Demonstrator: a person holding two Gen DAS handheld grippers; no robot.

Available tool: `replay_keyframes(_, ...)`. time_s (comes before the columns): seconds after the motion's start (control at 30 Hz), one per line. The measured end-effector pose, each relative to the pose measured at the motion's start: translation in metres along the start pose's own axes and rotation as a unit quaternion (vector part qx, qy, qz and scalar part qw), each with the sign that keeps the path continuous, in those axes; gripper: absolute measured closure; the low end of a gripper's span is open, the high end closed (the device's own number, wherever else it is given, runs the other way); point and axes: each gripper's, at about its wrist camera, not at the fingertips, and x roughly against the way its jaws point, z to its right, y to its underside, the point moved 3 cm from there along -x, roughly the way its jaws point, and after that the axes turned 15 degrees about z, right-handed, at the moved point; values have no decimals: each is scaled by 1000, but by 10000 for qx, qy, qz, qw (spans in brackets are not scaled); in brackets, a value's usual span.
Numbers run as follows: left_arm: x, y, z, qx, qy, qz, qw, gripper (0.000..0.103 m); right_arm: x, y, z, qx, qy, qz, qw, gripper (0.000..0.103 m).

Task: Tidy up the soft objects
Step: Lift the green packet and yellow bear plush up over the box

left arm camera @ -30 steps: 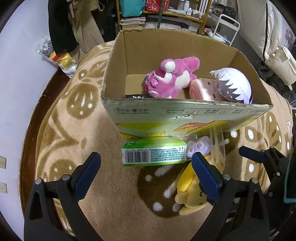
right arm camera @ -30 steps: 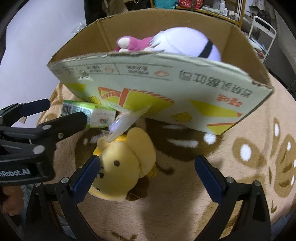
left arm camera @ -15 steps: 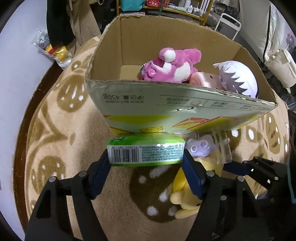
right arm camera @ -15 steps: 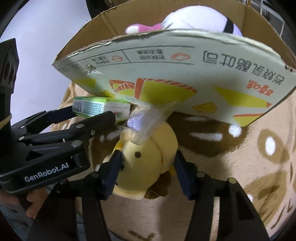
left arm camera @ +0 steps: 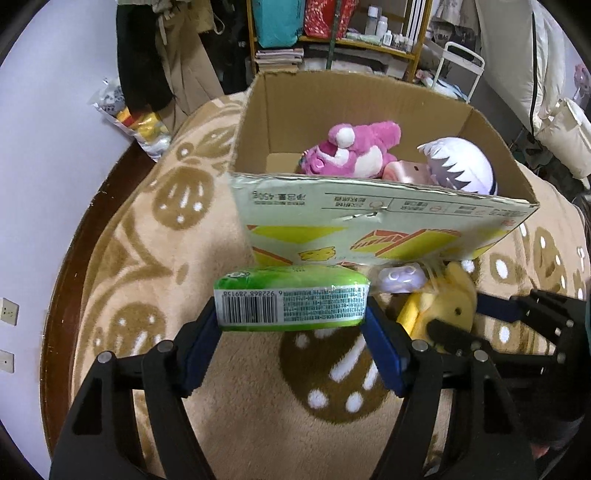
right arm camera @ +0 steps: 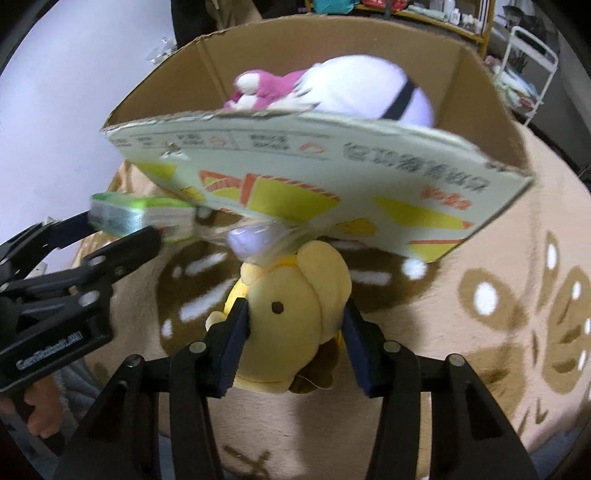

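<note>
My left gripper [left arm camera: 291, 325] is shut on a green tissue pack [left arm camera: 291, 299], held just in front of the cardboard box [left arm camera: 384, 229]; the pack also shows in the right wrist view [right arm camera: 140, 218]. My right gripper [right arm camera: 295, 328] is shut on a yellow plush toy [right arm camera: 295, 306], also in the left wrist view [left arm camera: 443, 306]. A small lilac toy in clear wrap [right arm camera: 251, 240] lies against the box front. In the box lie a pink plush [left arm camera: 351, 151], a pink roll plush [left arm camera: 406, 171] and a white-haired plush [left arm camera: 458, 166].
The box stands on a beige patterned blanket [left arm camera: 155, 229] over a round dark-rimmed table [left arm camera: 70, 266]. A bag of items [left arm camera: 136, 122] lies at the far left edge. Shelves [left arm camera: 332, 33] and a white rack [left arm camera: 458, 62] stand behind.
Both grippers have closed: the left on the green tissue pack, the right on the yellow plush. Both objects have come up off the blanket a little.
</note>
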Motion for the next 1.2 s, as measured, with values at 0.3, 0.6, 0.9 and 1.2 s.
replay_keyframes(0.3,39,-2,-4,-36,-179,577,9982,30,38,-6,17,182,543,549,9969,50)
replay_keyframes(0.6,69,-1,-3,-52,-381,1067,9936,30,91,-19,21,239,791,1356,9873,50)
replay_keyframes(0.9,96,-2,-3,-44,-569,1588,9857,30,129,-28,14,342,820,2192,9716,50)
replay_keyframes(1.2,127,-26,-8,50,-575,2353,9702,30,158,-43,11,341,737,2874,9544,50)
